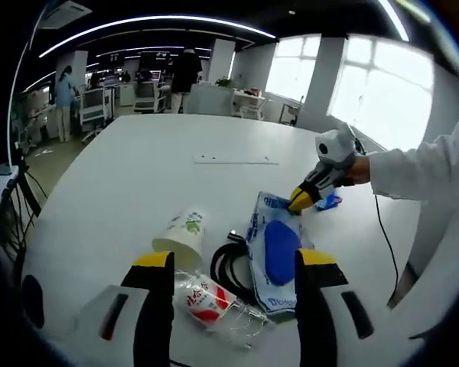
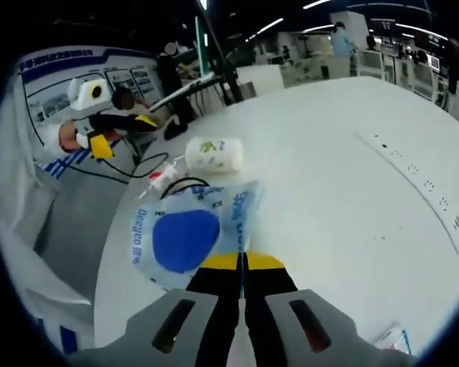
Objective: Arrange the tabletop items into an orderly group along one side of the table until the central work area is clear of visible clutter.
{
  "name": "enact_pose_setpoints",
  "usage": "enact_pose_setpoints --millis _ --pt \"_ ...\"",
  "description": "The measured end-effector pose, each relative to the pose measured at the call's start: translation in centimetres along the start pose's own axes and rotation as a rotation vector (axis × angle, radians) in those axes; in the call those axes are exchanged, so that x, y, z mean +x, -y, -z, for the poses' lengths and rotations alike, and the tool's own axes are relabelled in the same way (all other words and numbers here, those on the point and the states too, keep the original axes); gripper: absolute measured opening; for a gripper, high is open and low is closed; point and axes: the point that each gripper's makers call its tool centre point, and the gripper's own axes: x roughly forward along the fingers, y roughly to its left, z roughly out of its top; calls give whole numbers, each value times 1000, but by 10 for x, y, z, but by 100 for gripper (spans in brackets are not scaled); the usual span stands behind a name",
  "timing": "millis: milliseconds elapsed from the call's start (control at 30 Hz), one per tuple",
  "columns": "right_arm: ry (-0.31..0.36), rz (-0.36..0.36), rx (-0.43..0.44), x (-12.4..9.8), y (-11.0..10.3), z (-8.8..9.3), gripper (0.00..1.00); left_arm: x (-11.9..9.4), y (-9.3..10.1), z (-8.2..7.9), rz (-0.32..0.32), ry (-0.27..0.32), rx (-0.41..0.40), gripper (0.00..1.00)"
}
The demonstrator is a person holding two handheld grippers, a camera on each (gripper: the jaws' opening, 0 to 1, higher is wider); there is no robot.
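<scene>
In the left gripper view, the left gripper [image 1: 234, 264] hangs with its yellow-tipped jaws spread wide and nothing between them, above a crumpled clear wrapper with red print [image 1: 206, 300], too small to read. Just beyond lie a coiled black cable [image 1: 228, 267], a tipped paper cup with a green leaf print [image 1: 181, 232], and a clear plastic bag [image 1: 275, 252] with a blue disc showing inside it. In the right gripper view, the right gripper [image 2: 242, 264] has its jaws pressed together at the bag's [image 2: 187, 233] near edge; whether they pinch the film I cannot tell. The bag's label reads "Deeyeo". All sit near one edge of the white table [image 1: 138, 164].
</scene>
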Motion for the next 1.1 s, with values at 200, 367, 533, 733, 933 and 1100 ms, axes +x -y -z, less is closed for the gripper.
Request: enact_pose_setpoints --millis 200,367,533,733,933,1100 --pt "34 7 4 -15 -12 -5 0 1 7 -4 17 2 13 64" --pt "74 6 5 -29 -26 -13 0 1 12 -7 29 3 25 64" --pt "123 -1 22 -44 -40 -20 0 0 19 -11 48 13 27 64" --pt "178 1 25 -62 -56 -31 0 1 26 -12 68 16 31 63" --pt "222 16 21 -84 -67 -43 0 7 37 -14 99 16 31 63" --pt "264 52 4 -106 -74 -54 0 12 44 -19 125 19 36 62"
